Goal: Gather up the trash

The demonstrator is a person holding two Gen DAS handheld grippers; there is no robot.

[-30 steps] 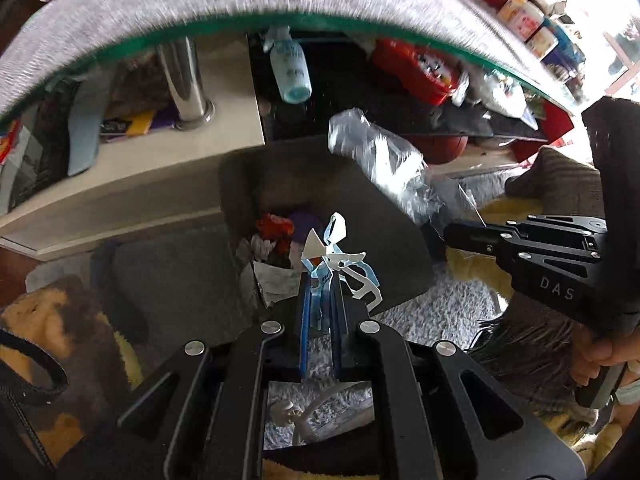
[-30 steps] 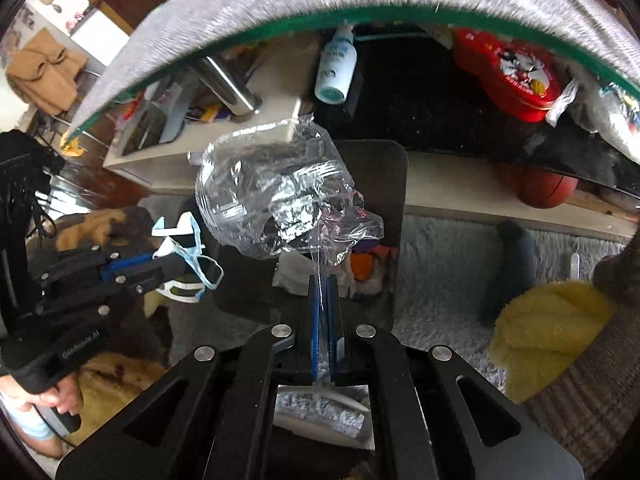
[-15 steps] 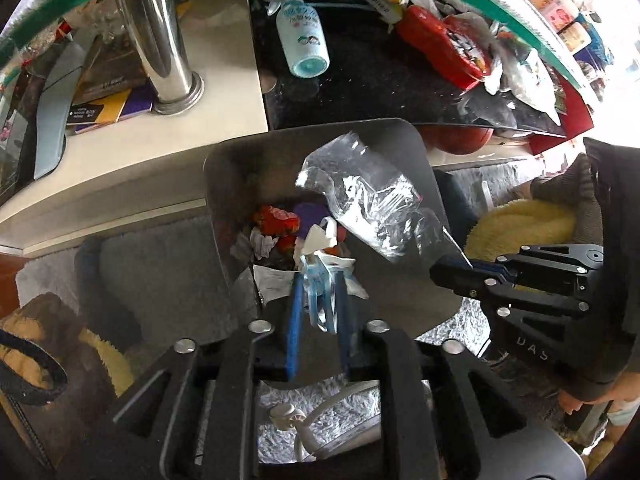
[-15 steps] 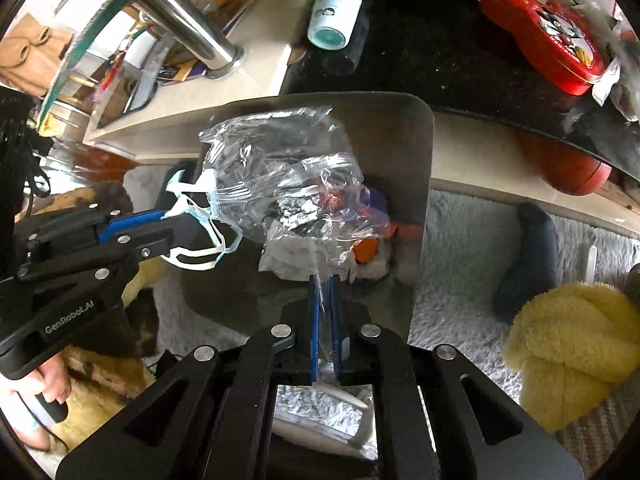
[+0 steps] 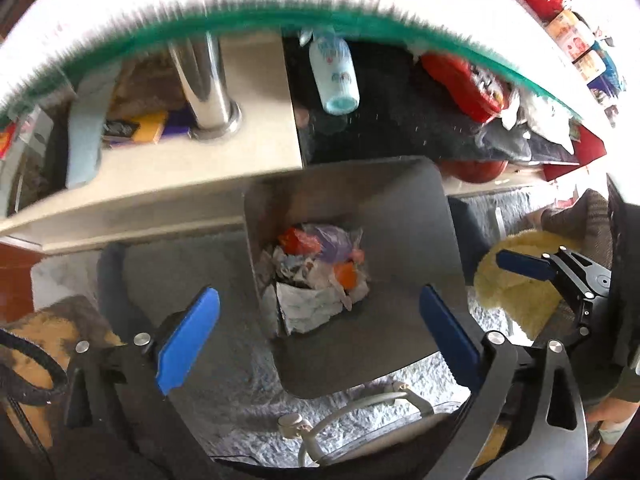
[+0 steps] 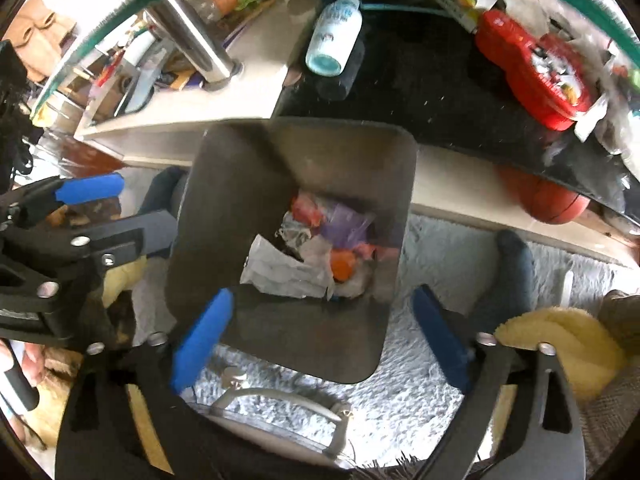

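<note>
Blue-padded jaws just sprang wide, both empty, above the bin [image 5: 416, 200].
Left gripper [image 5: 316, 336] and right gripper [image 6: 320, 336] apparently dropped their trash [image 6: 316, 248] inside.

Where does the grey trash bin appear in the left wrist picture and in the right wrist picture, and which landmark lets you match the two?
Left wrist view: the trash bin sits at centre, slightly right, its crumpled trash visible between the open left gripper fingers.
Right wrist view: the trash bin sits at centre, between and above the open right gripper fingers.
Shared landmark: the white spray bottle on the shelf above the bin, in both views.
</note>
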